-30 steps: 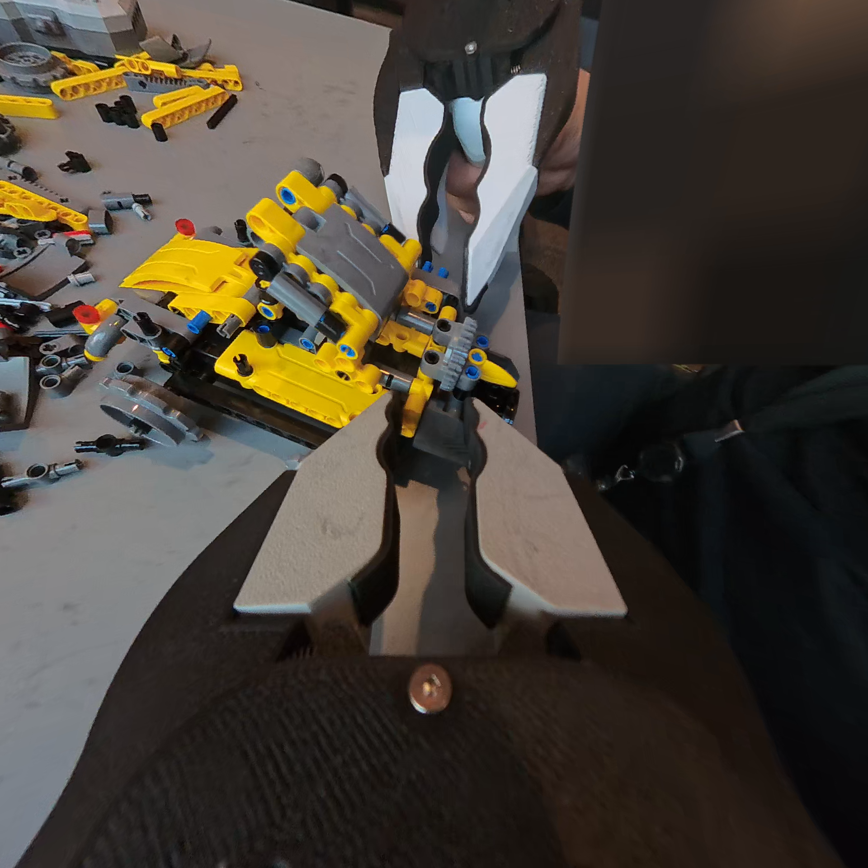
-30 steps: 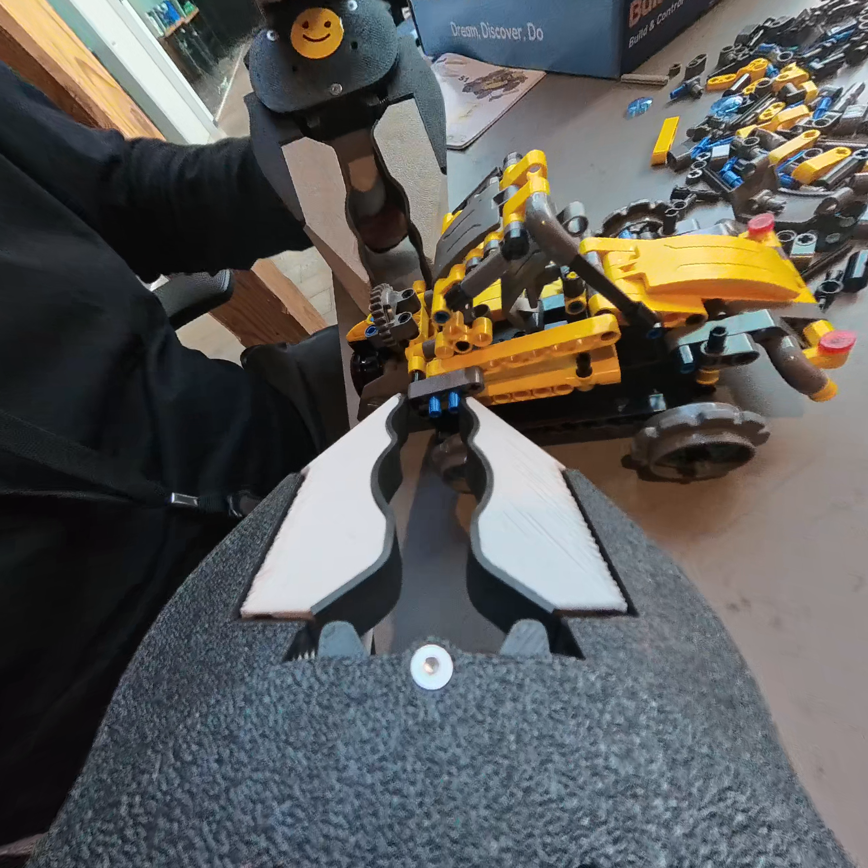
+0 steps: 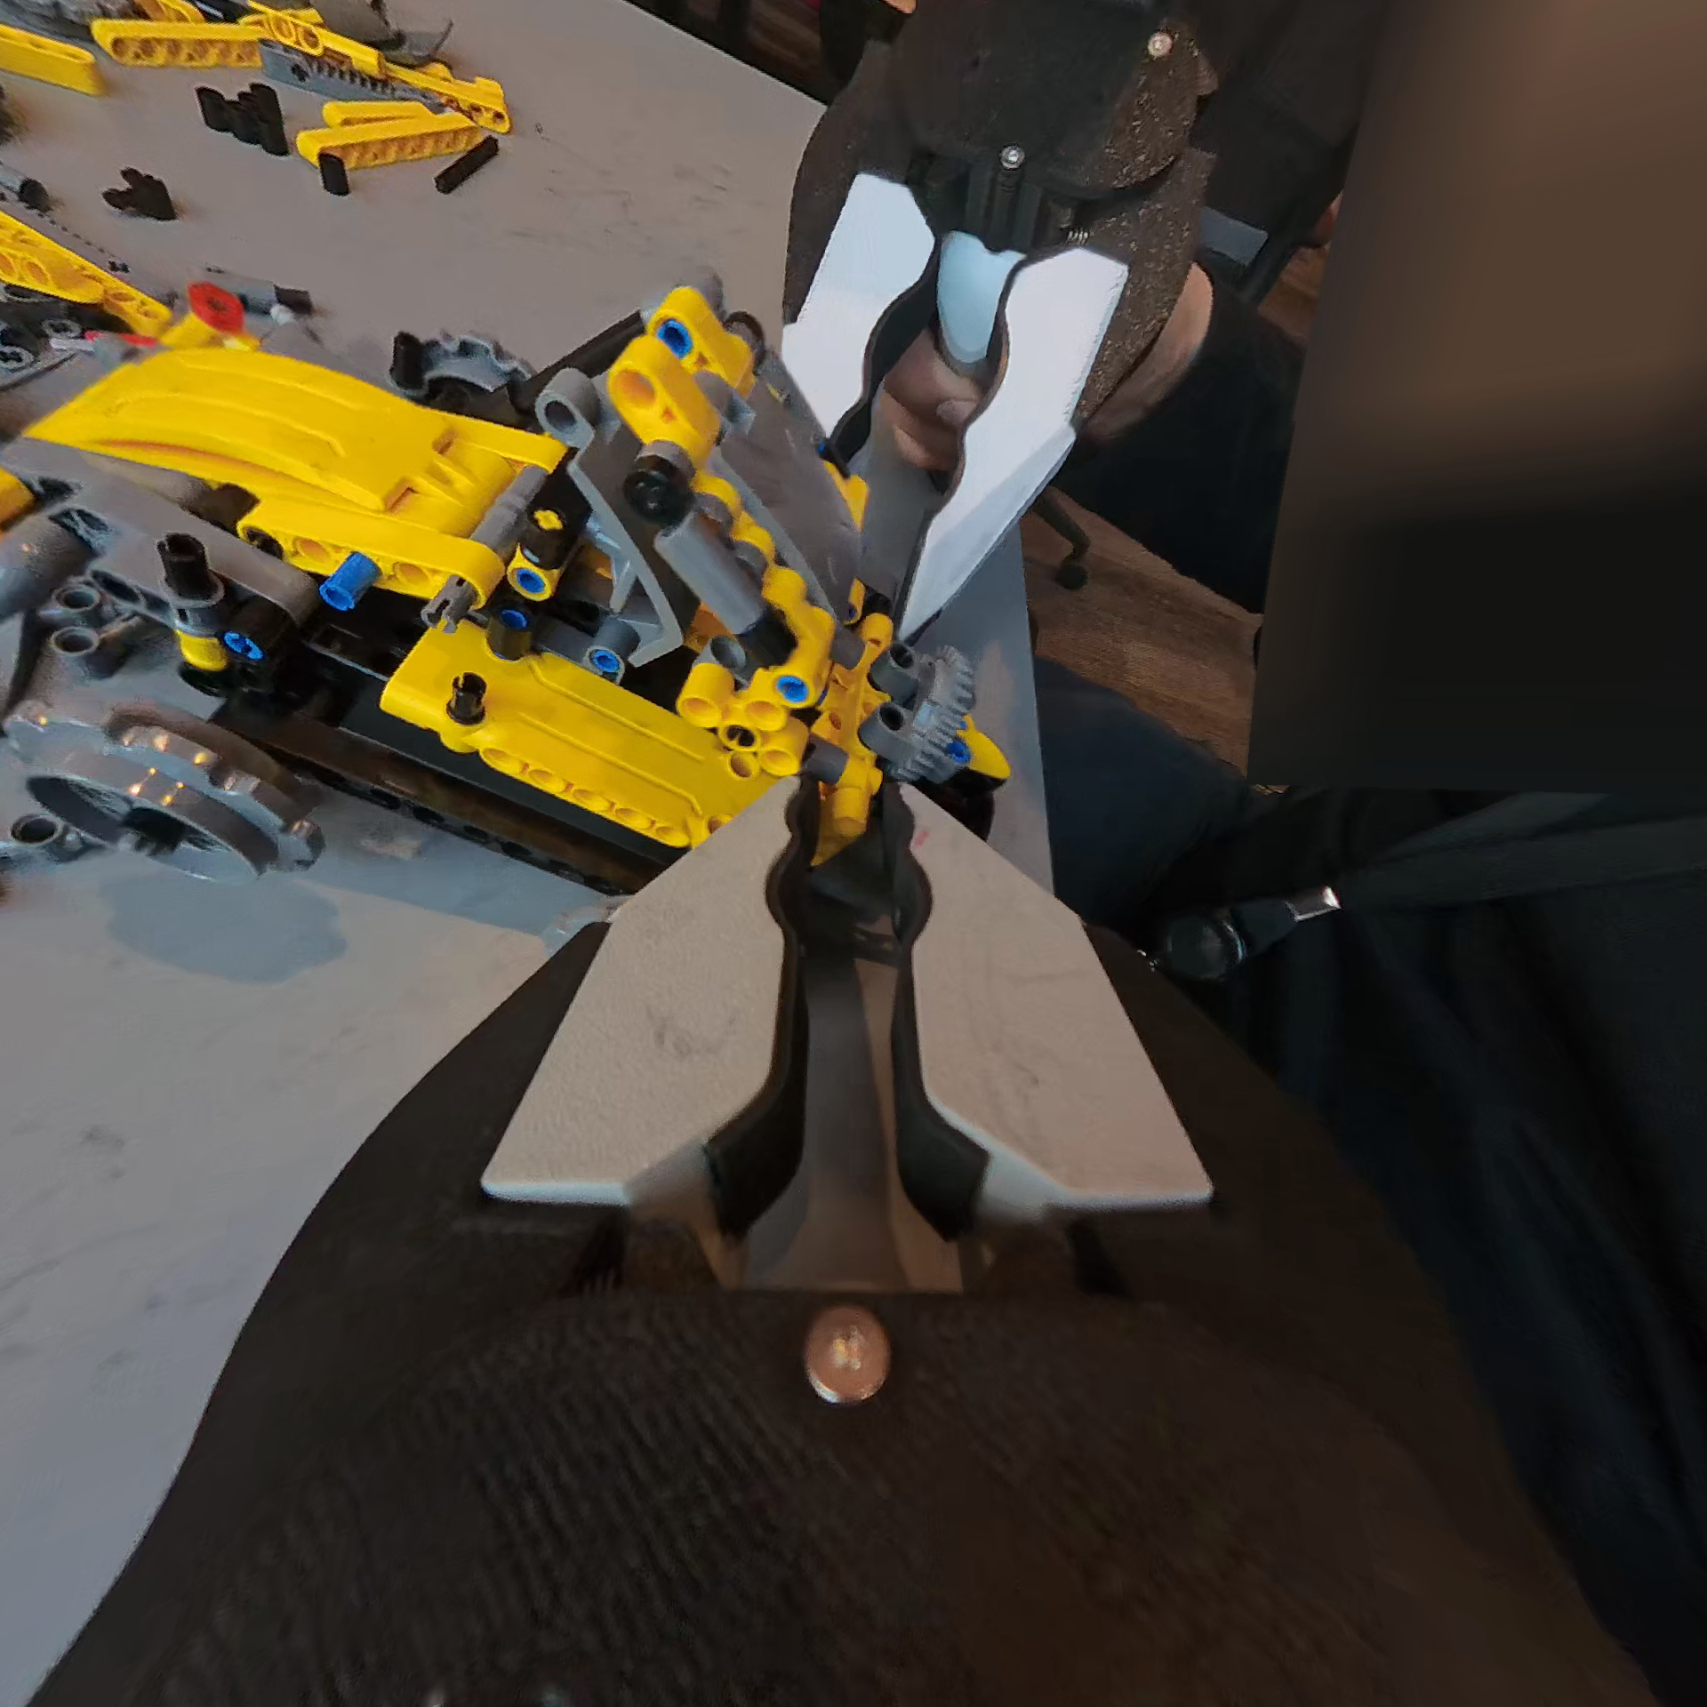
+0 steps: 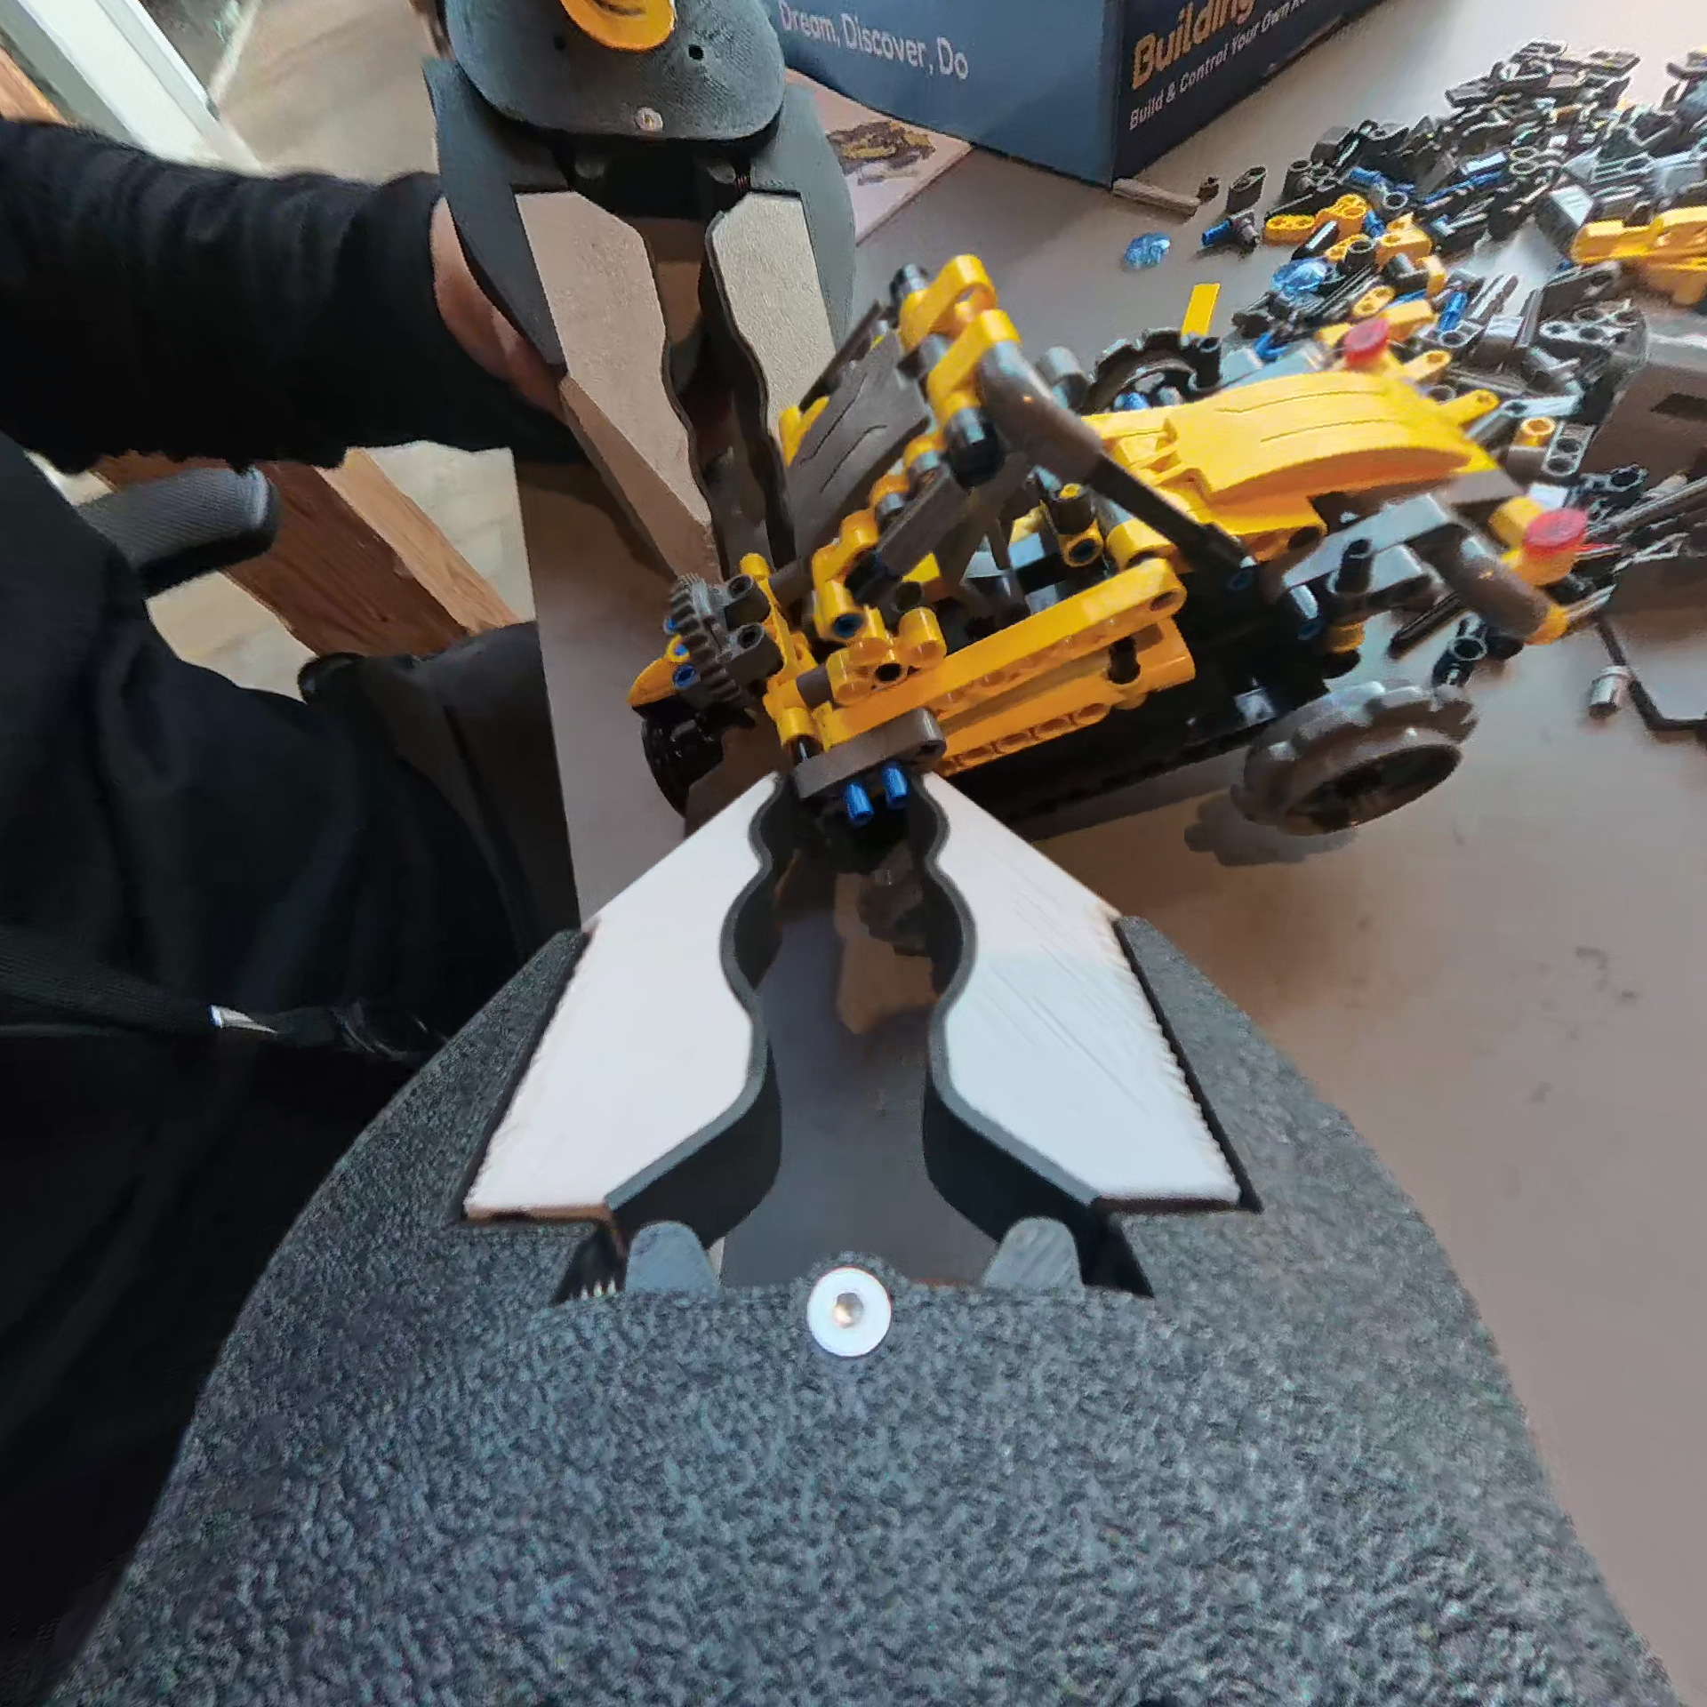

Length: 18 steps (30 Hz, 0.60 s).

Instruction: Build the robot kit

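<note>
Your left gripper (image 3: 845, 813) and right gripper (image 4: 854, 799) both have jaws clenched on the model (image 4: 1016, 591) at the counter (image 4: 1386, 1016) edge. Only your right view shows the box (image 4: 1062, 83).

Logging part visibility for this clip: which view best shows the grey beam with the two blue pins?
The right wrist view: the grey beam sits at the right gripper fingertips, both blue pins facing the camera. The left wrist view hides it behind the yellow vehicle model.
</note>
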### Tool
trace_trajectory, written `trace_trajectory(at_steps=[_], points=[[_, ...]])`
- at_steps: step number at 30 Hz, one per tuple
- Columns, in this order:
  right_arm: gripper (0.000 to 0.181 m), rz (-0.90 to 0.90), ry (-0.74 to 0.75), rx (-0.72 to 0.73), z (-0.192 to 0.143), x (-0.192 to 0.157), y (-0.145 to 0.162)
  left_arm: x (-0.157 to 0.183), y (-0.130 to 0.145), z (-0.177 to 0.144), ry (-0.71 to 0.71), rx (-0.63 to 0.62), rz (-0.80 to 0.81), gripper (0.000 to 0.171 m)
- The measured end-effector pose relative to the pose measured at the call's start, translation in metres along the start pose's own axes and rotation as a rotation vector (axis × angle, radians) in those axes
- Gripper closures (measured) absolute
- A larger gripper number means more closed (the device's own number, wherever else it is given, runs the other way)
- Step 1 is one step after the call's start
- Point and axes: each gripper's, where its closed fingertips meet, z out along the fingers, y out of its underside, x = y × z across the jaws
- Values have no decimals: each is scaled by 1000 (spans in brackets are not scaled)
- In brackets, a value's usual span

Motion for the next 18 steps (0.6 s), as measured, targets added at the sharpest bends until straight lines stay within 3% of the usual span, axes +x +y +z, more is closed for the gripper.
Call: trace_trajectory(at_steps=[5, 9, 11, 15, 18], points=[[146, -19, -14, 8, -14, -4, 2, 2, -1, -2, -3, 13, 0, 160], [159, -36, 14, 26, -34, -2, 11, 2, -2, -4, 19, 36, -25, 160], [181, -14, -18, 41, -38, -7, 17, 1, -3, -5, 31, 48, -41, 160], [181, -19, 30, 98, -44, -11, 9, 0, -2, -6, 26, 44, -26, 159], [181, 69, 14, 145, -31, -23, 2, 0, -2, -5, 22, 41, -27, 159]])
